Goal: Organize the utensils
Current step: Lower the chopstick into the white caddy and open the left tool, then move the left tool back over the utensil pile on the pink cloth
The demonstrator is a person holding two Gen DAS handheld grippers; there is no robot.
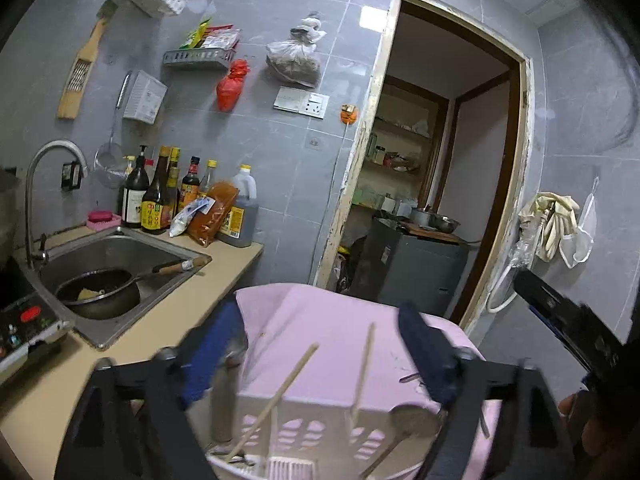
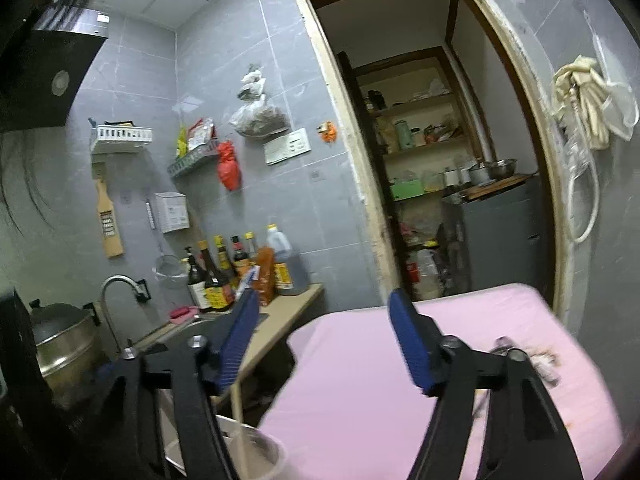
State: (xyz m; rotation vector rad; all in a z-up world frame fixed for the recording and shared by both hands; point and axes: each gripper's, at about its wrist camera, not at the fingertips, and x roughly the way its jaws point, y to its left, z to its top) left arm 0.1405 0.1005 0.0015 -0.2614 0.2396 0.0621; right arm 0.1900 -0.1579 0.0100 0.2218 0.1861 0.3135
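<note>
At the near edge of the pink-covered table (image 1: 340, 320), a white slotted plastic utensil basket (image 1: 320, 428) holds two wooden chopsticks (image 1: 362, 368) and a metal spoon (image 1: 412, 420), all upright and leaning. The left gripper (image 1: 320, 356) hangs above it, jaws wide apart and empty; the right gripper (image 2: 324, 344) is likewise spread, gripping nothing.

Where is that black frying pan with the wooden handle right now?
In the left wrist view, the black frying pan with the wooden handle lies inside the steel sink at left, below the curved tap, its handle resting over the sink's right rim.
</note>
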